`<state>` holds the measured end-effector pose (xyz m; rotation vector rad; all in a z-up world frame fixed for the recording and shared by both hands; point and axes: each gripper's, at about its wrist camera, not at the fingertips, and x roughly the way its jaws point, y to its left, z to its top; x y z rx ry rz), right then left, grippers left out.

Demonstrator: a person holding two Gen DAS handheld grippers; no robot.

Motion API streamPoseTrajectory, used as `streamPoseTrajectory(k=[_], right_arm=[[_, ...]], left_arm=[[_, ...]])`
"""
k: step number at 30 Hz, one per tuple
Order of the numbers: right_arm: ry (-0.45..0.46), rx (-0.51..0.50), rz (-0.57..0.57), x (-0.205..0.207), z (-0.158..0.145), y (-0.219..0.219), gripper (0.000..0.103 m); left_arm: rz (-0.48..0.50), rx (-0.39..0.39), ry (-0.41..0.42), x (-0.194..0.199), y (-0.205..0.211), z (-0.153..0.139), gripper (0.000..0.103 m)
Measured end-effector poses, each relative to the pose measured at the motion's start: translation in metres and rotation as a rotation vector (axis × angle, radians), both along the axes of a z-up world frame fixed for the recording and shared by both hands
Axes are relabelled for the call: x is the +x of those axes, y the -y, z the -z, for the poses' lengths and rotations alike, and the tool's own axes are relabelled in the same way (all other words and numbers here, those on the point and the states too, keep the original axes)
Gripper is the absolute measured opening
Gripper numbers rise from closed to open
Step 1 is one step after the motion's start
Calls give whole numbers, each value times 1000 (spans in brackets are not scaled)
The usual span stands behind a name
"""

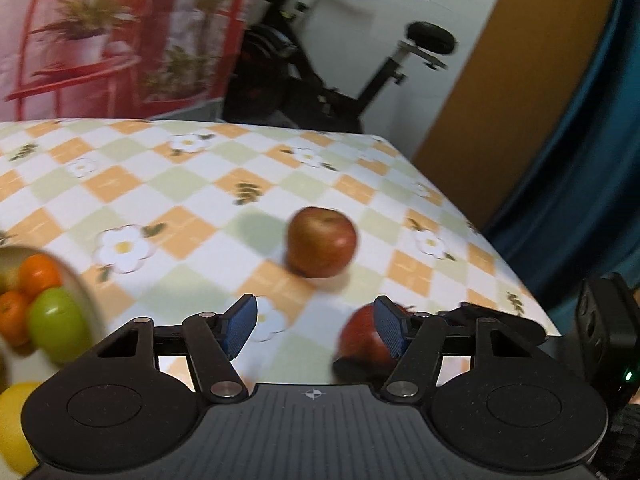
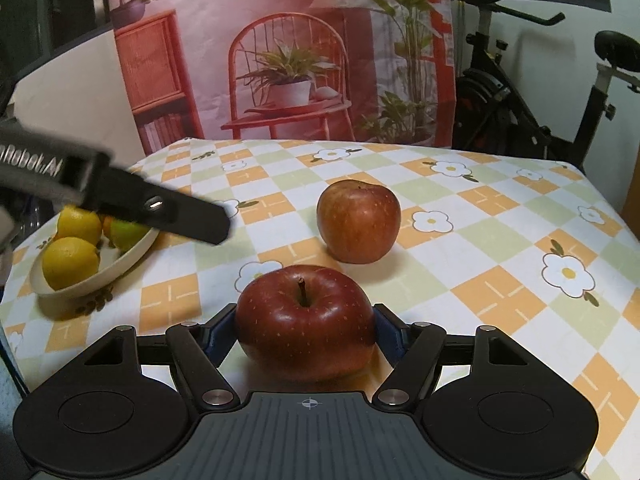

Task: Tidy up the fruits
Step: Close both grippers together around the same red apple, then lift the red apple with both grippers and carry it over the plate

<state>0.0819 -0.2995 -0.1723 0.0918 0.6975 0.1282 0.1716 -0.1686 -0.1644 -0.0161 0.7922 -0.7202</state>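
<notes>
Right tool (image 2: 306, 330), nearest the right wrist camera: jaws stand on either side of a dark red apple (image 2: 305, 322), blue pads hard against its flanks, so it grips the fruit; stem up, apple's base on or just above the cloth, cannot tell which. Left tool (image 1: 316, 330), nearest in the left wrist view: jaws parted, nothing between the pads, bare cloth in the gap; the dark red apple sits just behind its right-hand finger (image 1: 390, 334), partly hidden by it, not held. Bench (image 2: 500, 240) fills both views, covered in a checked cloth of orange, pale green and white squares with white flowers. Behind it hangs a printed backdrop (image 2: 288, 60) of a red chair and potted plants; an exercise bike (image 2: 520, 92) stands to the right. Bowl (image 2: 96, 276), cream, sits near the bench's left edge, well apart from the apples; in it two lemons (image 2: 70, 262), a green apple (image 1: 56, 330) and oranges (image 1: 38, 274). Second apple (image 2: 359, 222), lighter red with yellowish patches, rests alone on the cloth just beyond the gripped one, not touching it. Left view is motion-blurred.
</notes>
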Motion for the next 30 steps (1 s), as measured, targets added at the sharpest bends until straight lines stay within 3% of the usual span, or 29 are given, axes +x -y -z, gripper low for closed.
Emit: streamPoseTrajectory(k=[3,7,16,18,20,30], right_arm=[[-6,-7,-8,-4,1,0,67],[-9,-18,-17,-9,2,0,65],[3,-13,-15,-10,4,-1,65],[6,-16,-15,-11,4,-2,65],[11,-22,-16,-11,5,-3,64],[25,-17,-59,-6,3,-13,64]], left_arm=[[39,6,-19,1,14,6,56],[87,28,-32,-1,26,13,55],[96,33,-56,4,35,20,54],[99,29,-57,5,35,20,44],[104,24,-56,4,35,19,40],[89,22,-60,4,22,17,40]])
